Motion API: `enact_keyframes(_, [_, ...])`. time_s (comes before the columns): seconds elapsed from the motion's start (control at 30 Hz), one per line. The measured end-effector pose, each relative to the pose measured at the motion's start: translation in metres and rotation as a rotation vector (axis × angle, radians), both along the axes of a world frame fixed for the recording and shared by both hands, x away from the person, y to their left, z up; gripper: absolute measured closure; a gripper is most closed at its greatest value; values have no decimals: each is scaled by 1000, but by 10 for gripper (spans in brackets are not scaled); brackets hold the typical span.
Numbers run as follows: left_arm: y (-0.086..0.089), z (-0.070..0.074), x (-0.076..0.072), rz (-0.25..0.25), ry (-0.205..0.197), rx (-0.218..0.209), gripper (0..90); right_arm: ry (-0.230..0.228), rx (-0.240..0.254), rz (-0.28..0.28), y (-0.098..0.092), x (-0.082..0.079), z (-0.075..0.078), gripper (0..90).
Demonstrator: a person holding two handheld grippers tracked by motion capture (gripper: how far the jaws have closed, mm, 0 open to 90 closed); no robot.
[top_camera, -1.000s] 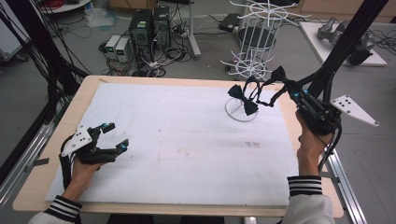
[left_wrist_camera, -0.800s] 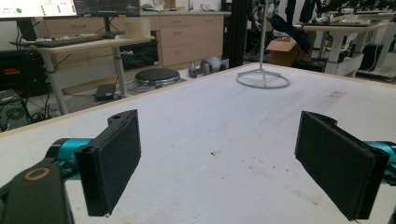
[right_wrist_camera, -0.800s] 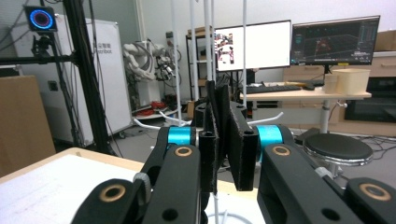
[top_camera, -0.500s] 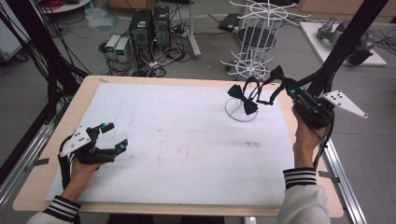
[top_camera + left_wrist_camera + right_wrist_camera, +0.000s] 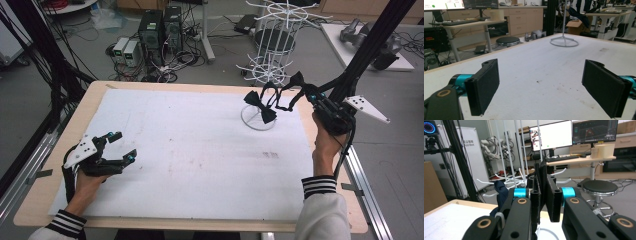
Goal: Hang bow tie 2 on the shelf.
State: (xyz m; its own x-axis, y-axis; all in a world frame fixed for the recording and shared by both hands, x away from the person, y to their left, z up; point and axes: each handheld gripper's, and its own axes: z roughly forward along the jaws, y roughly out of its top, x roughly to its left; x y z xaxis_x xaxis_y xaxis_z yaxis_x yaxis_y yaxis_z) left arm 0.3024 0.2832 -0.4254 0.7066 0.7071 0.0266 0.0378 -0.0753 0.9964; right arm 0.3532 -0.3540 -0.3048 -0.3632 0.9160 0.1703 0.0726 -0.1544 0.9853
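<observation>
Bow tie (image 5: 261, 107) hangs at the tabletop's (image 5: 175, 150) two o'clock, its strap pinched in the right hand-held gripper (image 5: 302, 92) for carrying toward the white rack (image 5: 272, 40), while the left hand-held gripper (image 5: 121, 146) rests wide open and empty at eight o'clock.

A white sheet (image 5: 200, 150) is spread over the wooden tabletop (image 5: 95, 95). Behind it, on the floor, computer towers (image 5: 160, 27) are stood among tangled cables (near a white wire rack (image 5: 275, 45)). A round black stool (image 5: 508, 41) is seen beyond.
</observation>
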Motion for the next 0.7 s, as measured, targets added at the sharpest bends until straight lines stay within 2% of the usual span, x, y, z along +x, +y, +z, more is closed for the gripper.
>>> enact_keyframes(0.3, [-1,0,-1,-8,-1,-6,149,46,18,-7,1,6,-10,837])
enact_keyframes(0.7, [-2,0,-2,-9,-4,-10,149,83,32,-15,4,12,-19,837])
